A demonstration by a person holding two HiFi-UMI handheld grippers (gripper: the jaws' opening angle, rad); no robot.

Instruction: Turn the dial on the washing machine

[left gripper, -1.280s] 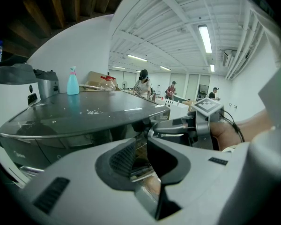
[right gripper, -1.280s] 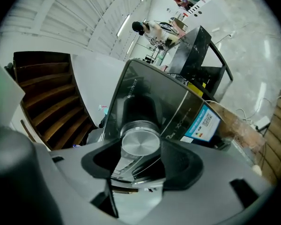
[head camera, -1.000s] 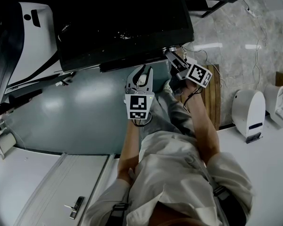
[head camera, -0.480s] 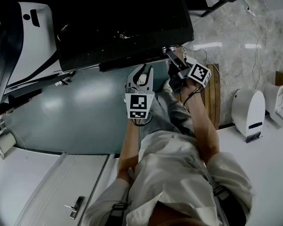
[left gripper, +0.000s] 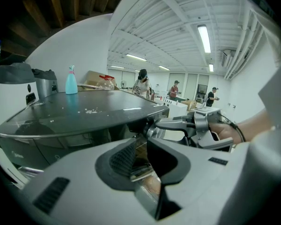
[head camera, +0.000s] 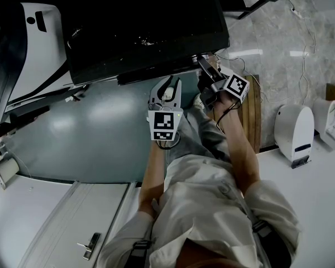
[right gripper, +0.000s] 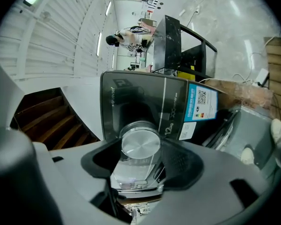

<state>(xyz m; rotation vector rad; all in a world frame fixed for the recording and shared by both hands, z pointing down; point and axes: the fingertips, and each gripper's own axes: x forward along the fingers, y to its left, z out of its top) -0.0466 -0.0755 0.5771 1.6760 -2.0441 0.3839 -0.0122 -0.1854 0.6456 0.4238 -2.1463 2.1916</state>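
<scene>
The right gripper [right gripper: 139,148] clasps the round brushed-silver dial [right gripper: 141,141], jaws just eased slightly apart, at the front right corner of the dark grey washing machine [head camera: 145,27]. Firm the pinch, then roll the wrist about the dial's axis, square to the machine's panel; the left gripper [head camera: 166,88] idles narrowly open, empty

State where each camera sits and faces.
Head view: on the person's head, steeply down at the washing machine; forearms, left gripper, right gripper show.
Left gripper view: on that gripper, toward the machine's top edge; own jaws show.
Right gripper view: on that gripper, toward the dial; own jaws show.
Shared: head and left gripper views show the right gripper.
</scene>
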